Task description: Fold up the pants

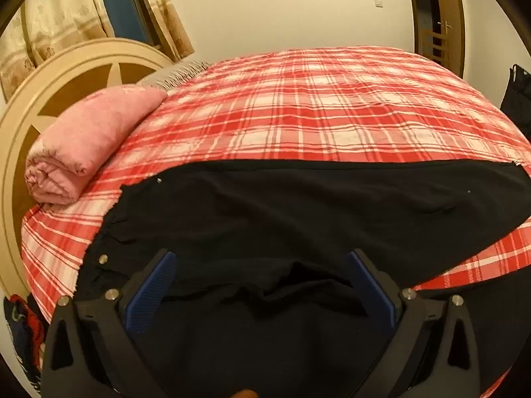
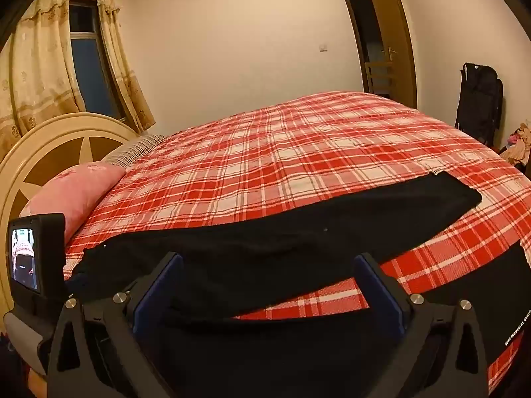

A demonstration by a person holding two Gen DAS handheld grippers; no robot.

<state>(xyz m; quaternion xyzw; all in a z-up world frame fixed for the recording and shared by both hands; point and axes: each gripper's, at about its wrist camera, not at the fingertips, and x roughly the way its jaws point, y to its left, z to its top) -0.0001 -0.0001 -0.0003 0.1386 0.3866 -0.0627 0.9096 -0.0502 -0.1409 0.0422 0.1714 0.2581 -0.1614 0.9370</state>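
Note:
Black pants lie spread flat on the red plaid bed cover, waistband to the left with small metal buttons, one leg running off to the right. My left gripper hovers over the crotch area, its blue-padded fingers wide open with nothing pinched. In the right wrist view the pants show both legs: the far leg stretches to the right, the near leg lies under the camera, with plaid showing between them. My right gripper is open above the near leg, apart from the cloth.
A rolled pink blanket lies at the left by the round cream headboard. The left gripper's camera screen shows at the left edge. A black folded stroller and an open door stand beyond the bed.

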